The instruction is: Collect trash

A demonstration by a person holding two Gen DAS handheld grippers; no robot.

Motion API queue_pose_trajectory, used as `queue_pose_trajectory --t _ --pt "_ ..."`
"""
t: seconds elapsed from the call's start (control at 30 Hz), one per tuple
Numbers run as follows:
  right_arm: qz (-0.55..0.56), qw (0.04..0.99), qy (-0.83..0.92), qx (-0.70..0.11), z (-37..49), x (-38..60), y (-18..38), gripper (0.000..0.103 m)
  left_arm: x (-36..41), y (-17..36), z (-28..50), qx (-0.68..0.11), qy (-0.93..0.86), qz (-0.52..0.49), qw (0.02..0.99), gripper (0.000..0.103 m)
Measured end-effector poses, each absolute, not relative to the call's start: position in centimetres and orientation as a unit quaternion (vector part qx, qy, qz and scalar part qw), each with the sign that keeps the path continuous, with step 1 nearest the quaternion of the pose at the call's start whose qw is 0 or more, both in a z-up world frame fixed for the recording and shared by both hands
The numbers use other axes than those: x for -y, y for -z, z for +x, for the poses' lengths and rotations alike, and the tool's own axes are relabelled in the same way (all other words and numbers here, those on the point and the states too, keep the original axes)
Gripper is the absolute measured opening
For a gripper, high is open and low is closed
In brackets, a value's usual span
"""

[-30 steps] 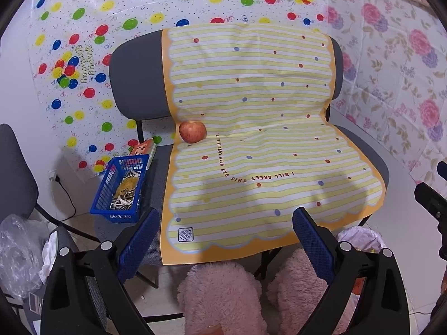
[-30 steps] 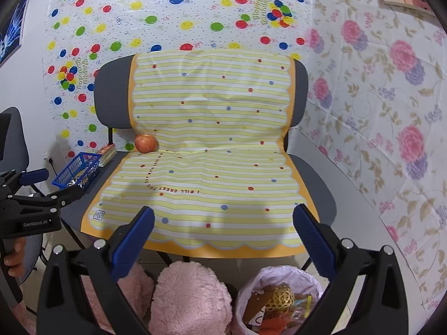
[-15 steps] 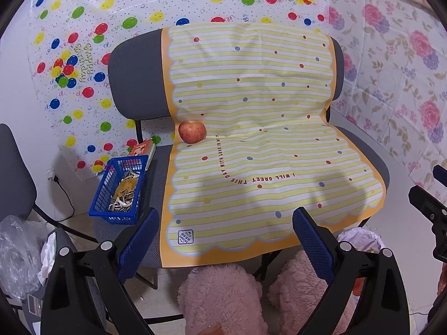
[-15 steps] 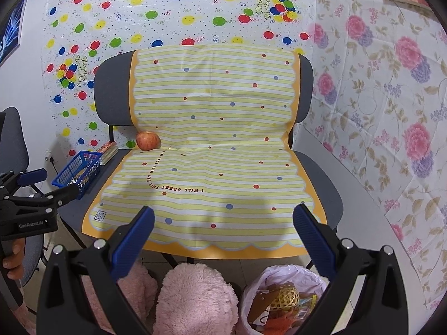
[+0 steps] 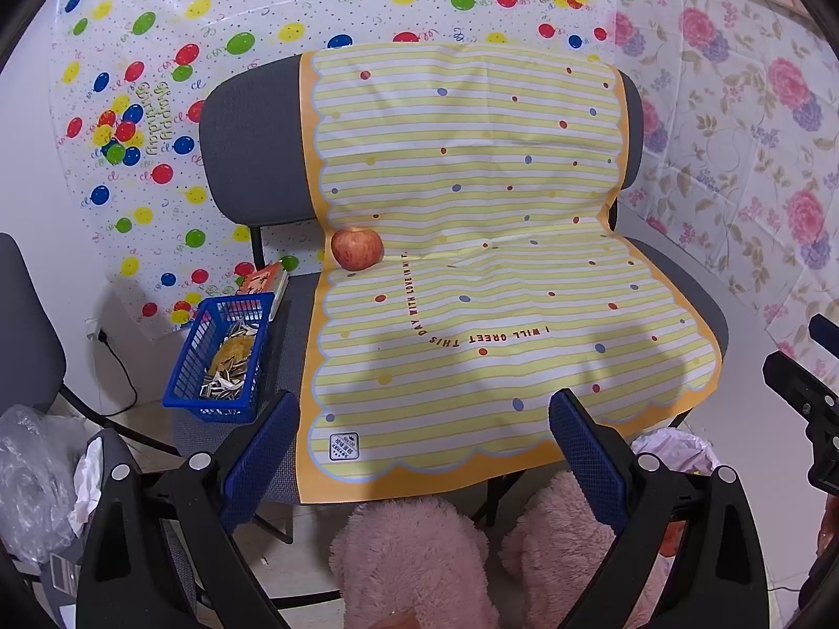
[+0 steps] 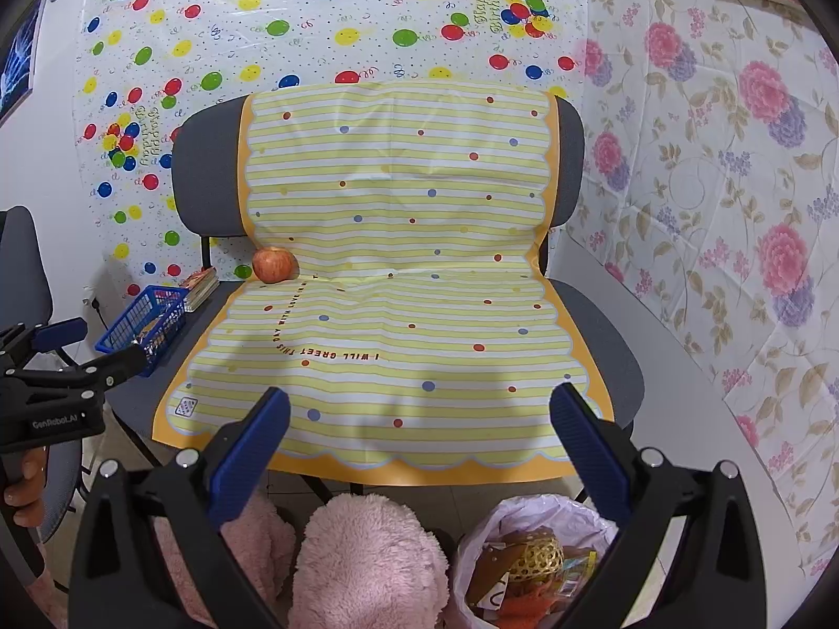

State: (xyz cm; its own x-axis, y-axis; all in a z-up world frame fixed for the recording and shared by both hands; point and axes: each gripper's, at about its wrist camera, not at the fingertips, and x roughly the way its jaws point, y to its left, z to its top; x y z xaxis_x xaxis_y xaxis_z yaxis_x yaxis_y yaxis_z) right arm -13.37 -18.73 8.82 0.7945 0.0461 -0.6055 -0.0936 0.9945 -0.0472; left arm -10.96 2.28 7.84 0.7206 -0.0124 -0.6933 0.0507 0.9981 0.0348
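A grey chair (image 5: pixel 246 157) (image 6: pixel 603 346) is draped with a yellow striped sheet (image 5: pixel 472 272) (image 6: pixel 398 288). A red apple (image 5: pixel 356 247) (image 6: pixel 272 264) rests at the back left of the seat. A blue basket (image 5: pixel 220 361) (image 6: pixel 141 325) with shells and scraps sits on the seat's left edge. On the floor stands a white trash bag (image 6: pixel 529 555) (image 5: pixel 666 451) with wrappers inside. My left gripper (image 5: pixel 425 414) hovers open before the seat's front edge. My right gripper (image 6: pixel 419 414) is open too, above the bag, empty.
Pink fluffy slippers (image 5: pixel 414 561) (image 6: pixel 362 555) are below both grippers. A small book (image 5: pixel 262 280) lies behind the basket. A crumpled clear plastic bag (image 5: pixel 31 477) sits at the lower left. Another grey chair (image 5: pixel 26 325) stands left. Balloon and floral sheets cover the walls.
Both grippers have drifted slightly; the right view has shifted a little to the right and closer to the chair. Both stay open and empty.
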Motion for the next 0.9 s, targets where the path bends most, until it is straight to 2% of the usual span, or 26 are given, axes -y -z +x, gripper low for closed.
queue_pose_trajectory --t 0.9 --pt "-0.027 0.945 -0.027 -0.326 -13.4 18.8 -7.8 0.097 -2.1 -7.7 -10.5 -0.377 0.021 0.025 0.926 0.095"
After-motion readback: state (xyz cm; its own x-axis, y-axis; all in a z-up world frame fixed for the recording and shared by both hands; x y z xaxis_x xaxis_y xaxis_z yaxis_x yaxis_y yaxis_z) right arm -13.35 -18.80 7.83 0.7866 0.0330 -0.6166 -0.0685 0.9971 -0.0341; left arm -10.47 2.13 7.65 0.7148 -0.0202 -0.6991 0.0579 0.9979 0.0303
